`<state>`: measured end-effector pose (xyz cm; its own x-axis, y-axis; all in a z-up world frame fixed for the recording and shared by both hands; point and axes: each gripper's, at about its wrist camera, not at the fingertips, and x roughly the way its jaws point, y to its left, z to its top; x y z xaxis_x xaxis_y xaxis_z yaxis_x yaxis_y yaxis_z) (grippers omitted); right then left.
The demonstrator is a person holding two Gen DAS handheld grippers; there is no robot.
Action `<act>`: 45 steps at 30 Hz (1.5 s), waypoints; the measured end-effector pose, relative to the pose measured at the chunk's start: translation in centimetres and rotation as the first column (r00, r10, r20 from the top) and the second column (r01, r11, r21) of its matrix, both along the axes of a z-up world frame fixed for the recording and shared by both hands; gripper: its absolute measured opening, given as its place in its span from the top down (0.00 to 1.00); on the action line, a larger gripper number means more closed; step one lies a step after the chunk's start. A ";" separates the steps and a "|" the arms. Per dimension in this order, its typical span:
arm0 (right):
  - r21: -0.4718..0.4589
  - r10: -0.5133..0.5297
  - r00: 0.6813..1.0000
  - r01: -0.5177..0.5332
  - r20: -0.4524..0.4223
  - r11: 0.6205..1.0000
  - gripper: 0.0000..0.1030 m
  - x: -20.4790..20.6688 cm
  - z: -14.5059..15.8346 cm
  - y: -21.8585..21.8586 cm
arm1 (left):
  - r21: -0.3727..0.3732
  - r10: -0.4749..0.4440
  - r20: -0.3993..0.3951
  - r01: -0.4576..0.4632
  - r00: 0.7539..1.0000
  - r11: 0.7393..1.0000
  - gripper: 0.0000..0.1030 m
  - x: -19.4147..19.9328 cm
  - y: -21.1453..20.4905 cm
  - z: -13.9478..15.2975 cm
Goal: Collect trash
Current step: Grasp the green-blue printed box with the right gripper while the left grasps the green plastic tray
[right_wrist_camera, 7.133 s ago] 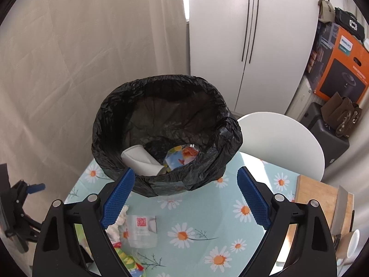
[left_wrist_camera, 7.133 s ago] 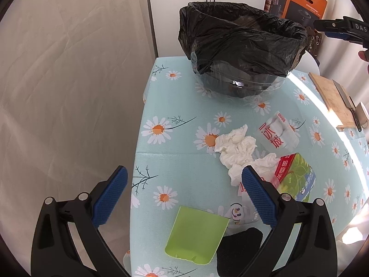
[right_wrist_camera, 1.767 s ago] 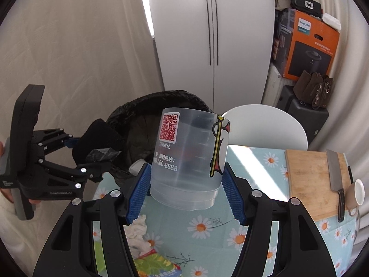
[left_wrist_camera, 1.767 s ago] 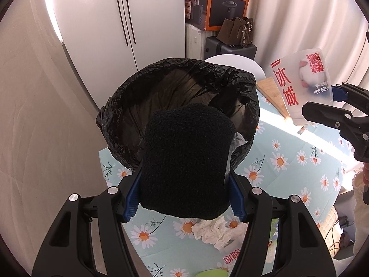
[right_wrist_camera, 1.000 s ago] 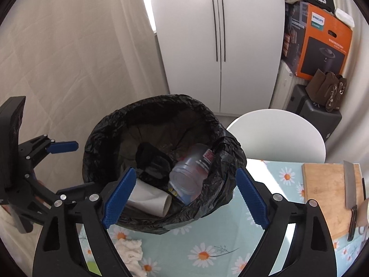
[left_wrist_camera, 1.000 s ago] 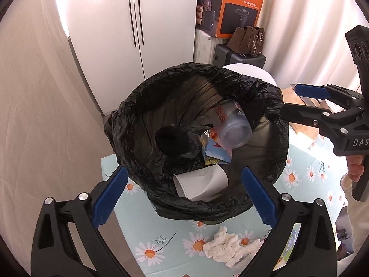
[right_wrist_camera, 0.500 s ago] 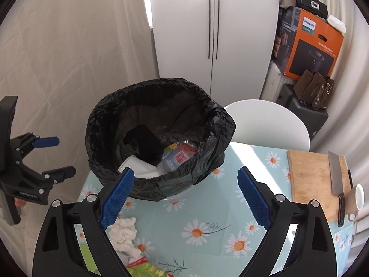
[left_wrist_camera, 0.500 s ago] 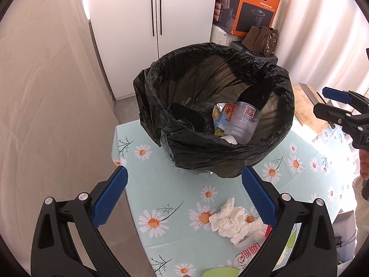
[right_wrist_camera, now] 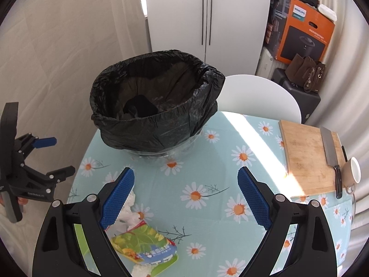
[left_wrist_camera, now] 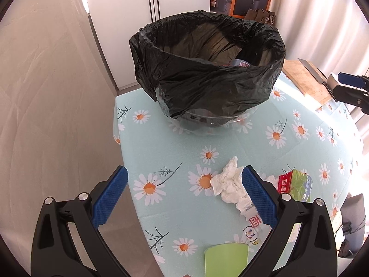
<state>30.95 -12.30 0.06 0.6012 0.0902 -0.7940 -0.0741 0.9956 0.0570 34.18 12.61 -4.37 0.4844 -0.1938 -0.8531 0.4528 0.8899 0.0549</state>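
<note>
A bin lined with a black bag (left_wrist_camera: 207, 69) stands at the far end of the daisy tablecloth (left_wrist_camera: 173, 152); it also shows in the right wrist view (right_wrist_camera: 156, 106), with a black item (right_wrist_camera: 140, 108) inside. Crumpled white tissue (left_wrist_camera: 228, 184) lies just inside my left gripper's right finger. A green snack packet (left_wrist_camera: 297, 184) (right_wrist_camera: 147, 244), a green paper piece (left_wrist_camera: 226, 258) and a clear printed wrapper (left_wrist_camera: 251, 224) lie near the front. My left gripper (left_wrist_camera: 184, 196) is open and empty above the table's left edge. My right gripper (right_wrist_camera: 184, 196) is open and empty over the cloth.
A wooden cutting board (right_wrist_camera: 306, 157) with a cleaver (right_wrist_camera: 332, 159) and a white cup (right_wrist_camera: 351, 170) sits at the right. A white chair (right_wrist_camera: 258, 99) stands behind the table. The table's left edge drops to the floor (left_wrist_camera: 115, 207).
Both grippers let their items fall into the bin, the black item and the clear cup. Both have since pulled back and lowered toward the table, staying open.
</note>
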 end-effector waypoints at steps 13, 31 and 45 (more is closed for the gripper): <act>0.004 0.092 0.994 -0.092 -0.066 0.996 0.16 -5.9 -2.3 -0.1 | 0.033 0.079 -0.082 -0.076 0.993 0.997 0.06 -8.0 0.4 -2.8; 0.043 0.123 0.978 -0.118 -0.167 0.992 0.16 -10.8 -7.5 -3.1 | 0.030 0.157 -0.163 -0.154 0.974 0.988 0.06 -15.7 0.1 -7.8; 0.037 0.190 0.961 -0.186 -0.200 0.982 0.16 -11.6 -9.7 -3.1 | 0.051 0.169 -0.159 -0.163 0.973 0.985 0.06 -16.6 -0.7 -10.5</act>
